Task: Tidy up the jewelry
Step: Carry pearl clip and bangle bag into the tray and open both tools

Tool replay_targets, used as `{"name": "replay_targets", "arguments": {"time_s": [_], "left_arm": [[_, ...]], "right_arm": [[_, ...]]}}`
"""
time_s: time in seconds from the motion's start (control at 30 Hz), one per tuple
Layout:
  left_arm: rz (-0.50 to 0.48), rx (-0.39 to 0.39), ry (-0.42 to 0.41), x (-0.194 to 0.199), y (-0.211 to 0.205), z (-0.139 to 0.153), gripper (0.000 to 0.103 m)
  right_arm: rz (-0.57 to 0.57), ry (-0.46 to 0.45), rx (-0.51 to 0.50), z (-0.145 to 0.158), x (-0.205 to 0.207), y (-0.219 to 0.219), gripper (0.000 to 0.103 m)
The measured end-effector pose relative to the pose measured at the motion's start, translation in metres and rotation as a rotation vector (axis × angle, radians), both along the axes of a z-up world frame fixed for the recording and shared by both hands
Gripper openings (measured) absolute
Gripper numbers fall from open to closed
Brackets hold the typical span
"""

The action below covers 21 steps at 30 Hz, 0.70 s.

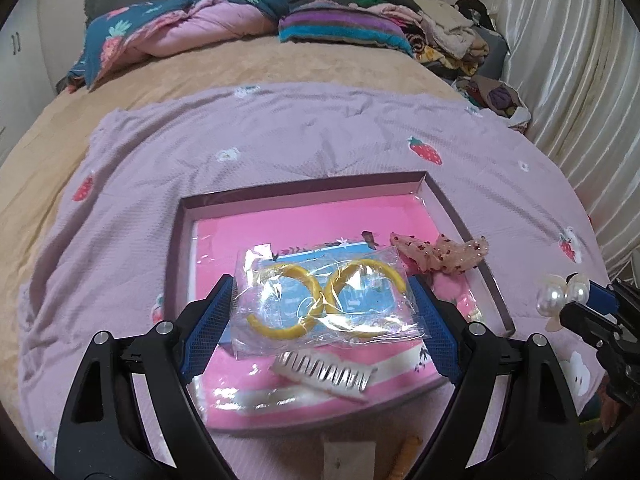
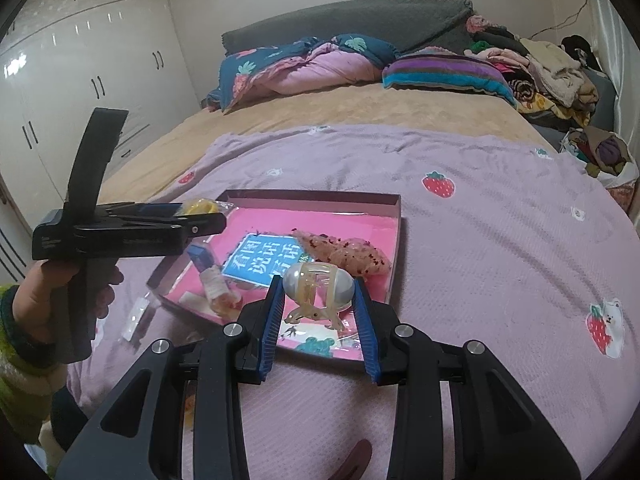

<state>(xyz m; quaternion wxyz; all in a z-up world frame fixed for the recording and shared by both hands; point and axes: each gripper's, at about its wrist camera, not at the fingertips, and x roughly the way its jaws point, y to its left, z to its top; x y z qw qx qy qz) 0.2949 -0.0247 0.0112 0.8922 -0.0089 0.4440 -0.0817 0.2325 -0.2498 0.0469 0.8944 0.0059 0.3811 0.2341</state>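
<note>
A lilac blanket (image 1: 280,140) printed with strawberries fills the middle of both views, lying over a tan bedspread (image 2: 280,108) that shows above it. Along the top, against a grey headboard (image 2: 360,16), sit a bunched navy-and-pink quilt (image 1: 180,28) at upper left and a striped purple-and-teal pillow (image 1: 340,28) just right of it, with a heap of clothes (image 2: 552,68) at upper right. White wardrobe doors (image 2: 88,60) take the upper left of the right wrist view, and a pale curtain (image 1: 568,80) runs down the right edge of the left wrist view.
</note>
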Motion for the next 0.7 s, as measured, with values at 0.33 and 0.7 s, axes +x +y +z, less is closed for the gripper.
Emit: {"name": "replay_targets", "arguments": {"time_s": [0.33, 0.7], "left_arm": [[-0.010, 0.016, 0.075, 0.025, -0.007, -0.037, 0.078], [-0.024, 0.037, 0.107, 0.027, -0.014, -0.055, 0.079]], "right_arm": [[0.000, 0.063, -0.025, -0.030, 0.019, 0.007, 0.033], [0.020, 0.113, -0.053, -0.058, 0.030, 0.020, 0.033]]}}
